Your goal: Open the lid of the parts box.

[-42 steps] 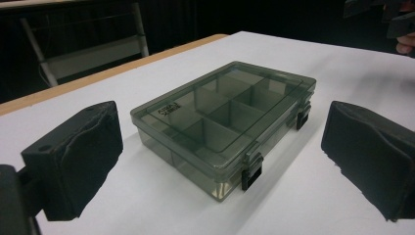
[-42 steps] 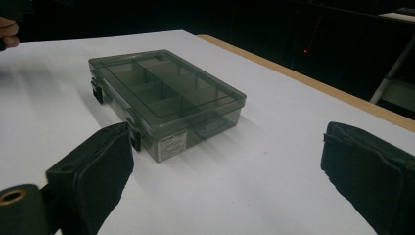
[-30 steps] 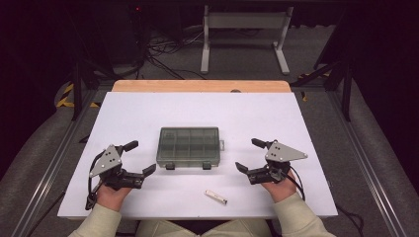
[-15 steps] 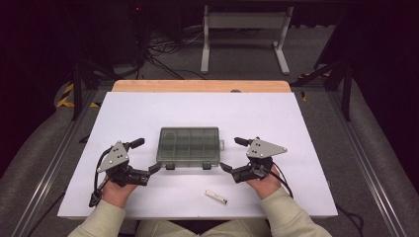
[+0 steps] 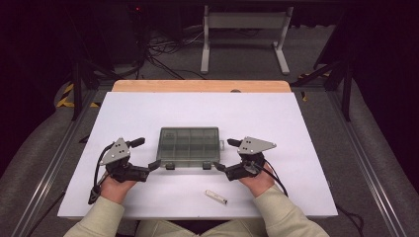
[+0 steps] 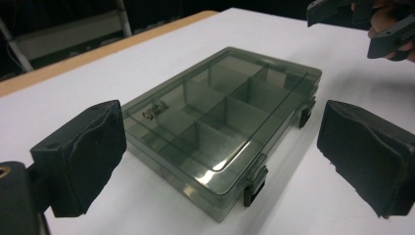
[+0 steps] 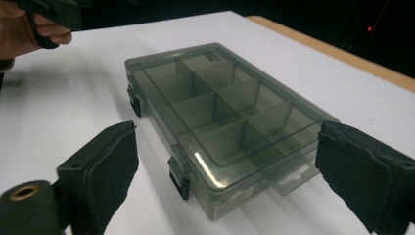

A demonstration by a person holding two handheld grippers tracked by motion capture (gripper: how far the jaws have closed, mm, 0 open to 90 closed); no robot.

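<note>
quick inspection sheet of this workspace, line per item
surface: white table top, wooden strip along far edge
job's things: compartment box, smoky clear plastic, lid shut, two front latches, compartments look empty
clutter: small white stick-shaped item near front edge
grippers: left gripper and right gripper both open, flanking the box's ends, not touching
cables: black cable trailing from left gripper; floor cables behind
surroundings: grey metal stand, dark floor

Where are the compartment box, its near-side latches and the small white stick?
compartment box (image 5: 189, 143), high view, lid centre
latch (image 6: 254, 187), left gripper view, front face
small white stick (image 5: 216, 197), high view, its middle
</note>
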